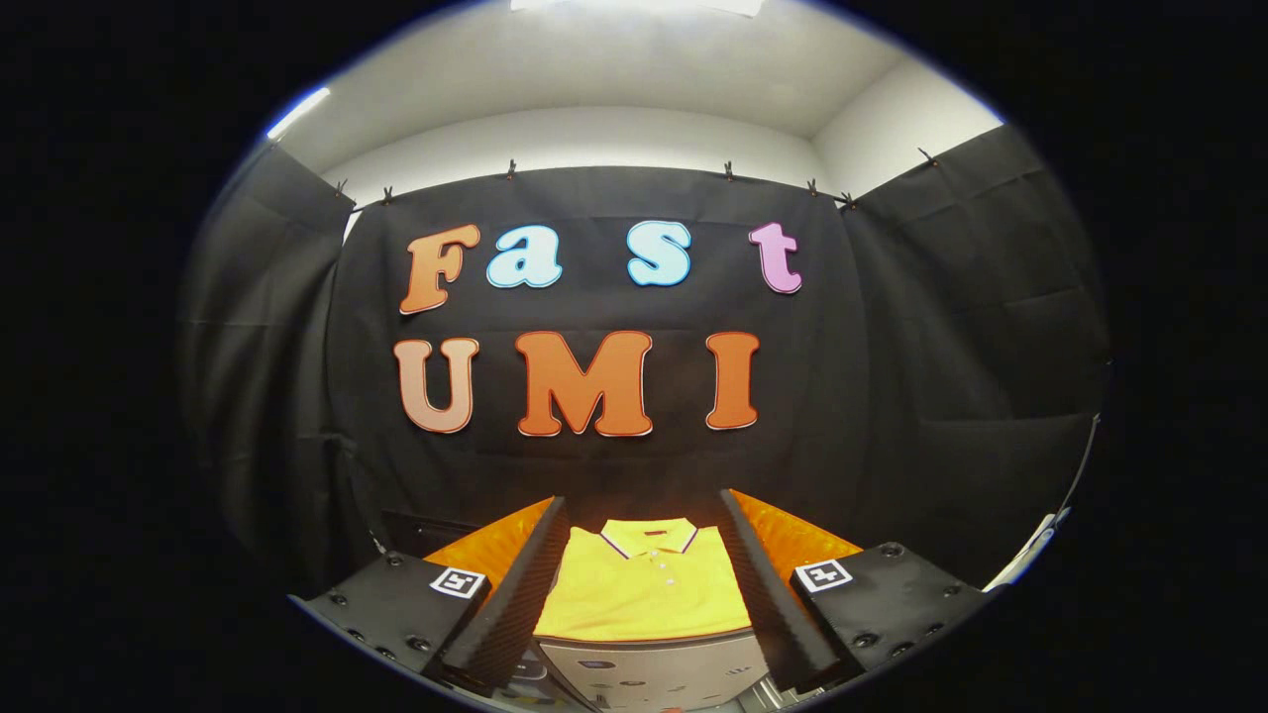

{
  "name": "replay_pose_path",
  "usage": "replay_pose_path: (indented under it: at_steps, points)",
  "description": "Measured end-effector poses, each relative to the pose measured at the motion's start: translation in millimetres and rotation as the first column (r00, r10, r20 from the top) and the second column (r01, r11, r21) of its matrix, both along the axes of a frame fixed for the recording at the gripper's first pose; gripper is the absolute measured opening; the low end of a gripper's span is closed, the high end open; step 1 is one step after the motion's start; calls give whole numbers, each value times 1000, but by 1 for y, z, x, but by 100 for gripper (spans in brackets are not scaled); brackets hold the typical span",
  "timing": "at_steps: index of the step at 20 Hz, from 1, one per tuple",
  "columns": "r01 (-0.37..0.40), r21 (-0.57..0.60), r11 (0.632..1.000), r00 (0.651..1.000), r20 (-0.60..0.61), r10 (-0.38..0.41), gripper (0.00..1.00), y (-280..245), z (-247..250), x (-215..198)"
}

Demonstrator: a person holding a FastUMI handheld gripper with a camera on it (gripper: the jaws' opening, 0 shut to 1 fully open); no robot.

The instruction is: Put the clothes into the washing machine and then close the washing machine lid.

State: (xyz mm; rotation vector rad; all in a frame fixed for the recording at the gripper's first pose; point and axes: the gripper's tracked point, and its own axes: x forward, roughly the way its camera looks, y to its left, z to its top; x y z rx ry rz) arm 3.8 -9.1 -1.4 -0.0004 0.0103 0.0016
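Observation:
A folded yellow polo shirt (pixel 646 586) with a striped collar lies flat on an orange surface (pixel 800 540), just ahead of my fingers and framed by the gap between them. My gripper (pixel 644 604) stands open, its two fingers wide apart and touching nothing. Below the shirt, close under the fingers, shows the white top of the washing machine (pixel 654 671) with small printed symbols. I cannot tell from here whether its lid is open.
The orange surface runs out to both sides beyond the fingers. Black cloth walls close the booth behind it and on either side. A pale object (pixel 1030 550) stands at the far right edge of the booth.

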Motion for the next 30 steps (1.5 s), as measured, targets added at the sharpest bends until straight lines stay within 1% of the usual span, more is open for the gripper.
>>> replay_pose_path:
  at_steps: [4,9,13,16,22,24,26,27,30]
  points:
    - [-4,5,1000,1000,-8,4,98,-1,-2,5]
    - [-6,7,1000,1000,-27,6,98,-7,-9,26]
    - [-18,3,1000,998,-52,18,98,-17,-21,61]
    - [-31,40,999,996,-81,34,98,-24,-34,92]
    - [-15,-2,1000,975,-221,15,98,-48,-98,166]
    - [-23,24,999,964,-264,29,98,-50,-119,189]
    - [-20,52,998,950,-309,35,98,-54,-141,211]
    - [-15,44,999,942,-335,29,99,-57,-154,220]
    - [-32,32,999,909,-414,42,99,-57,-189,243]
